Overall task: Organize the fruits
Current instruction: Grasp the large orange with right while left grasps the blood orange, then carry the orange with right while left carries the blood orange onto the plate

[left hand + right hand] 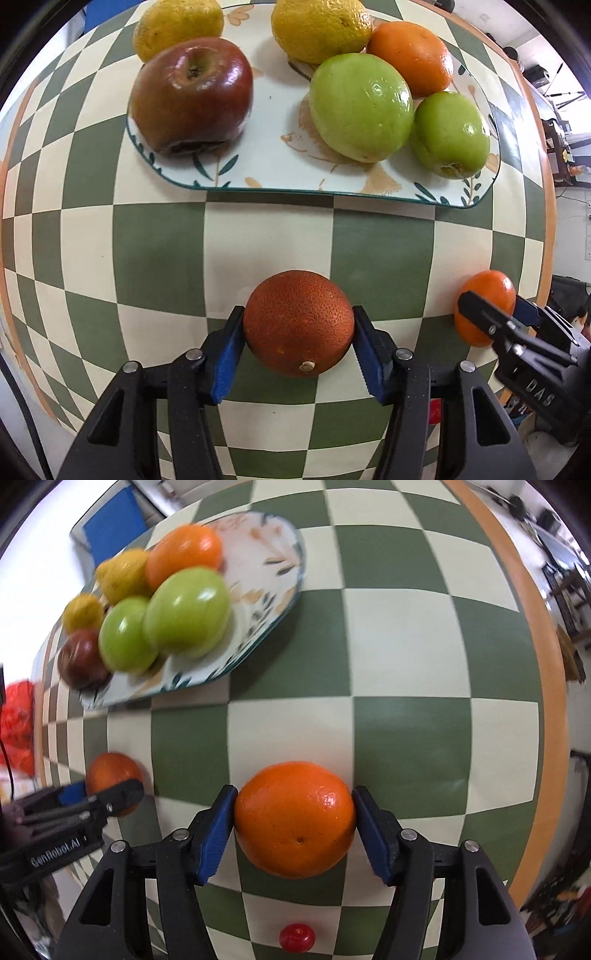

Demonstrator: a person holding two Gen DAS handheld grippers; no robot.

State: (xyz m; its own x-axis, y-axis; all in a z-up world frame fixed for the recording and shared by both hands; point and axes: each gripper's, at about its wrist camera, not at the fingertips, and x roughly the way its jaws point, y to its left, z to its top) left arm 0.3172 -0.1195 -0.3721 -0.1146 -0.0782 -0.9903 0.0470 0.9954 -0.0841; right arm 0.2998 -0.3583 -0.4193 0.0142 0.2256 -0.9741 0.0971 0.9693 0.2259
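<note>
Gripping 1 orange each, left claw (pixel 298 334) and right claw (pixel 294 821) hover over green-cream checkered tablecloth (pixel 406 642)

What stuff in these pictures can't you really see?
- Yellow fruit at the plate's far side: the left wrist view's top edge cuts it off.
- Fruits on the plate: blurred in the right wrist view.
- Bright orange: partly covered by the right gripper in the left wrist view.
- Small red thing: too small to name, right wrist view.
- Red object: cut by the left edge, right wrist view.
</note>
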